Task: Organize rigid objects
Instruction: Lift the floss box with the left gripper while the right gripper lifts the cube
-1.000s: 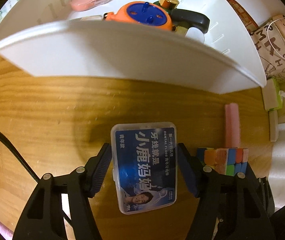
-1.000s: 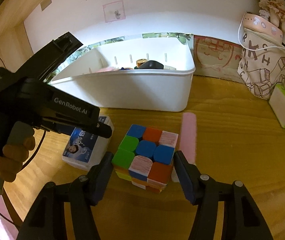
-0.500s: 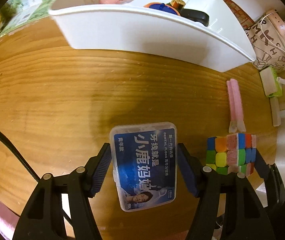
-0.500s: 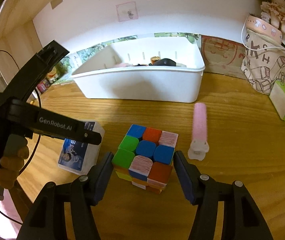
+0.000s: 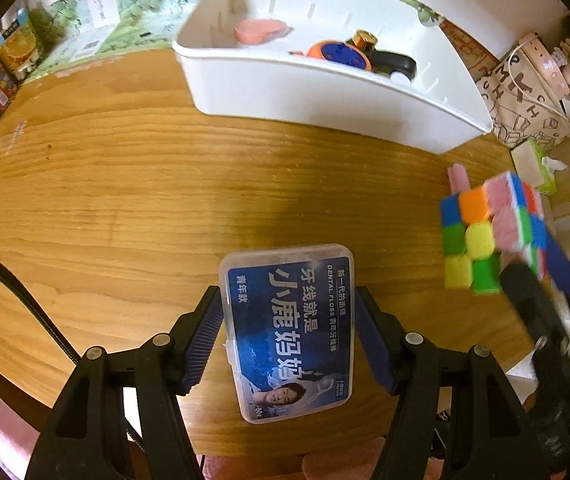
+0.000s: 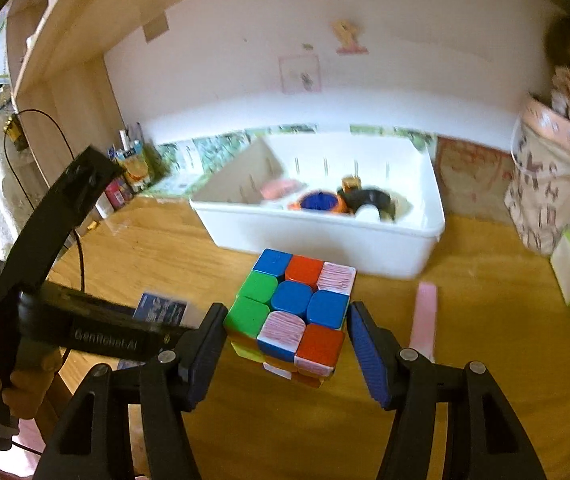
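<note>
Left gripper (image 5: 289, 336) is clamping the floss box (image 5: 291, 330), holding it above the tabletop (image 5: 125, 208). Right gripper (image 6: 287, 340) is gripping the cube (image 6: 293, 312) clear of the wood, in front of the white bin (image 6: 325, 236).

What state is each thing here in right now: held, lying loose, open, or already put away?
Left gripper: shut on the floss box.
Clear plastic dental floss box with blue label: lid closed, held above the wooden table.
Right gripper: shut on the cube.
Multicoloured puzzle cube: scrambled, held off the table.
White plastic bin: open-topped, holding several items.
Pink stick: lying loose on the table.
</note>
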The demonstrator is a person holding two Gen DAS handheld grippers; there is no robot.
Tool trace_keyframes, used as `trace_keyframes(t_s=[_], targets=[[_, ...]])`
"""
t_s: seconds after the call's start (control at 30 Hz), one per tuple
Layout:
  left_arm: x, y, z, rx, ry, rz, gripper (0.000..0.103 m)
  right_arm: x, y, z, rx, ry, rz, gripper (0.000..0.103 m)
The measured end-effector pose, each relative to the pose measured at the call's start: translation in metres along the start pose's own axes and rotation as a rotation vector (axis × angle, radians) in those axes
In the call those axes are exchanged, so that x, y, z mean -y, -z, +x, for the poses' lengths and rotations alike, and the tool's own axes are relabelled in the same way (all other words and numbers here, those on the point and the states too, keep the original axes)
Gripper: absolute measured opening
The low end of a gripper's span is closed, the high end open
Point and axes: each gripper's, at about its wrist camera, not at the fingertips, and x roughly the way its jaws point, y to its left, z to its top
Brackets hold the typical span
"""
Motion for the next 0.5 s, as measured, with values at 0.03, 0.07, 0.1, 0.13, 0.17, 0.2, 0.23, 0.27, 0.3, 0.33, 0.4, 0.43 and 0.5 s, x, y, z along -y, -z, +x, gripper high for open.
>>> trace_keyframes(t_s=[0.03,0.07,0.1,0.13,0.17,0.2,0.23,0.27,0.3,0.33,0.4,0.43,0.5], targets=[[-0.002,-0.001,-0.003,0.007,-0.005,-0.001,0.068,-0.001,-0.004,0.0,0.009,-0.001,-0.007,0.062],[-0.004,-0.004,-0.006,0.016,-0.011,-0.002,0.068,-0.001,-0.009,0.001,0.018,0.0,-0.013,0.062],[-0.007,-0.005,-0.009,0.022,-0.013,-0.003,0.068,-0.001,-0.014,0.001,0.027,0.002,-0.019,0.062],[-0.009,-0.008,-0.012,0.031,-0.015,-0.004,0.068,0.0,-0.018,0.002,0.035,0.004,-0.025,0.062],[-0.01,-0.01,-0.015,0.039,-0.016,-0.005,0.068,0.001,-0.023,0.002,0.046,0.007,-0.03,0.062],[-0.012,-0.012,-0.02,0.049,-0.016,-0.005,0.068,0.001,-0.026,0.002,0.054,0.01,-0.035,0.062],[-0.013,-0.015,-0.025,0.064,-0.015,-0.004,0.068,0.002,-0.031,0.002,0.063,0.015,-0.038,0.062],[-0.015,-0.018,-0.029,0.078,-0.017,-0.004,0.068,0.003,-0.037,0.003,0.074,0.02,-0.041,0.062],[-0.015,-0.02,-0.031,0.087,-0.018,-0.002,0.068,0.005,-0.042,0.003,0.082,0.023,-0.043,0.062],[-0.016,-0.024,-0.035,0.098,-0.018,0.002,0.068,0.006,-0.045,0.003,0.088,0.025,-0.045,0.062],[-0.017,-0.031,-0.041,0.123,-0.022,0.01,0.068,0.008,-0.052,0.004,0.102,0.031,-0.045,0.062],[-0.017,-0.036,-0.044,0.132,-0.02,0.015,0.068,0.01,-0.056,0.005,0.107,0.035,-0.046,0.062],[-0.016,-0.043,-0.048,0.148,-0.016,0.02,0.068,0.012,-0.063,0.007,0.119,0.048,-0.053,0.062]])
